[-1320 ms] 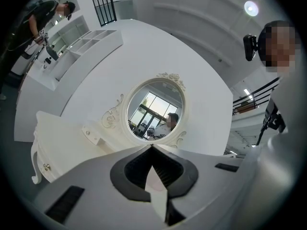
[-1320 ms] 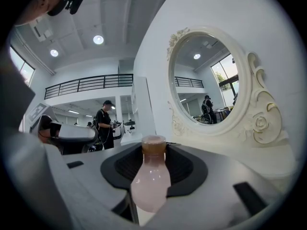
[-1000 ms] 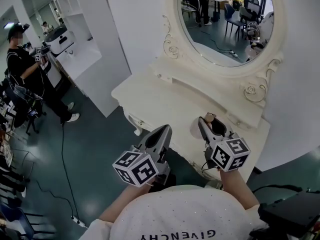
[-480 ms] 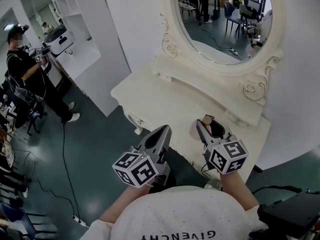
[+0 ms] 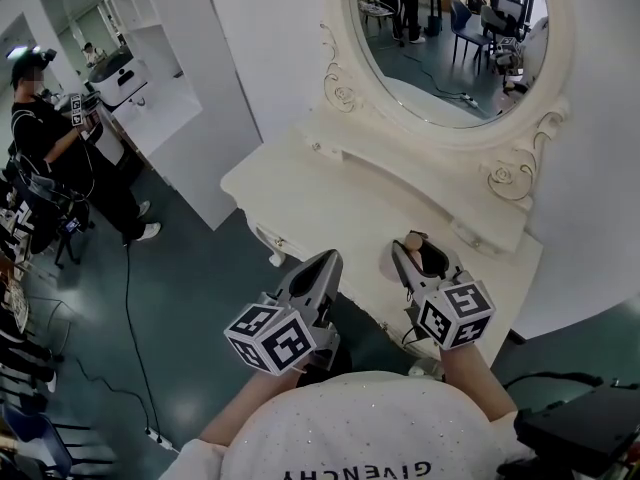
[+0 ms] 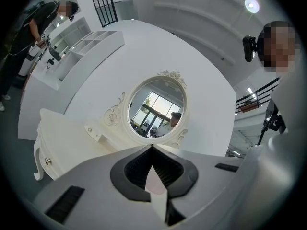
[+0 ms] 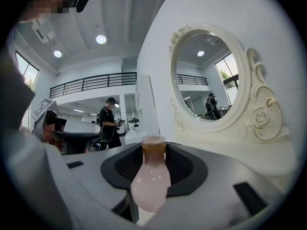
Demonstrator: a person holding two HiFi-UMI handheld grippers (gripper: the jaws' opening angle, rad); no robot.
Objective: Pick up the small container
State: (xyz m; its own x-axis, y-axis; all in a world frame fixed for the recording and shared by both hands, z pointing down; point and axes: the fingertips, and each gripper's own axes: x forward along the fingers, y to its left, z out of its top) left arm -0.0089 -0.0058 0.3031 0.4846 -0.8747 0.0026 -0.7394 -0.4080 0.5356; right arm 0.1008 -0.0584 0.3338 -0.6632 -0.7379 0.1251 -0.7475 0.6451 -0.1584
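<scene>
**A:** Any writing we could actually read?

**B:** Just one bit. The shirt (image 5: 370, 433) at the bottom of the head view said GIVENCHY, upside down to us. The marker cubes (image 5: 272, 338) on the grippers only carried black-and-white square patterns.

**A:** And the bottle?

**B:** We had the small container (image 7: 150, 178), a pale pink bottle with a brownish cap, pinched in the right gripper (image 5: 418, 256). The jaws stood fairly wide around its belly, with the cap poking out towards the tips. It sat over the front right end of the cream dressing table (image 5: 330, 183). The left gripper (image 5: 328, 263) was closed up, tips meeting with nothing between them, just off the table's front edge.

**A:** What about the room?

**B:** The tabletop we could see was bare, with a round mirror (image 5: 450, 38) in a carved, scrolled frame behind it. There were white walls and white shelving (image 5: 150, 28) off to the left. A cable (image 5: 130, 308) trailed across the dark teal floor (image 5: 190, 298). Another person (image 5: 50, 138) in black stood at the far left. The mirror showed chairs and desks.

**A:** Anything different from a second before?

**B:** Barely. We kept the same grip on the bottle, and both grippers sat in nearly the same spots. Only our head view drifted a touch, so the mirror sat slightly higher in frame.
</scene>
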